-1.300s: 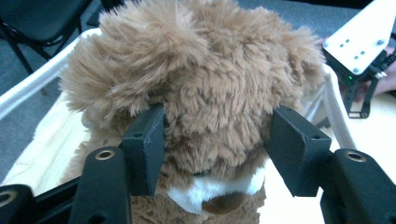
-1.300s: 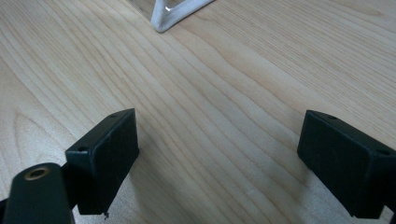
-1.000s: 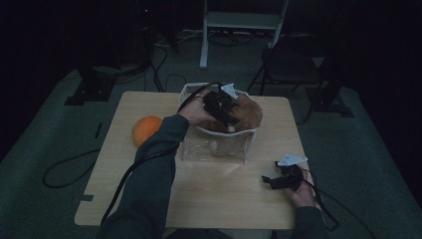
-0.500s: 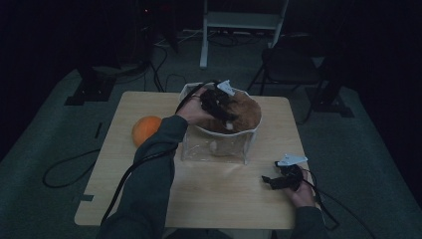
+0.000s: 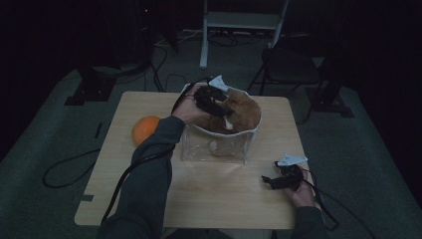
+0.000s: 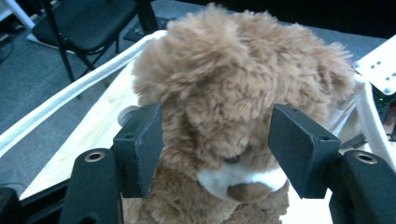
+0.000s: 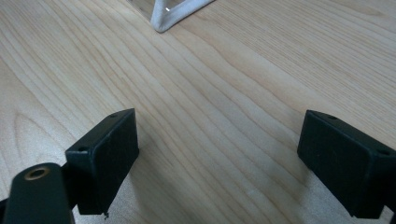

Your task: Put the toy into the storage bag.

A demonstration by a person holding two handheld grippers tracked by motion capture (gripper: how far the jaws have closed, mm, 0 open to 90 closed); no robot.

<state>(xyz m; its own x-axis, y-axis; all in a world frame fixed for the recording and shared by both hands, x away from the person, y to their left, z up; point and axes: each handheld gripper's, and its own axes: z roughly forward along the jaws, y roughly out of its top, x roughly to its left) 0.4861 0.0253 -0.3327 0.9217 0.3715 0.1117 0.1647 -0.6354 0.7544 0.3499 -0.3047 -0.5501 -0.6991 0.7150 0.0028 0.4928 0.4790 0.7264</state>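
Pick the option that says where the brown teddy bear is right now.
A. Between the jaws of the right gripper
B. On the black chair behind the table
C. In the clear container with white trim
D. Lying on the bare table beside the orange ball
C: in the high view the teddy bear sits inside the clear container, and the left gripper reaches in at its head, jaws on either side of it.
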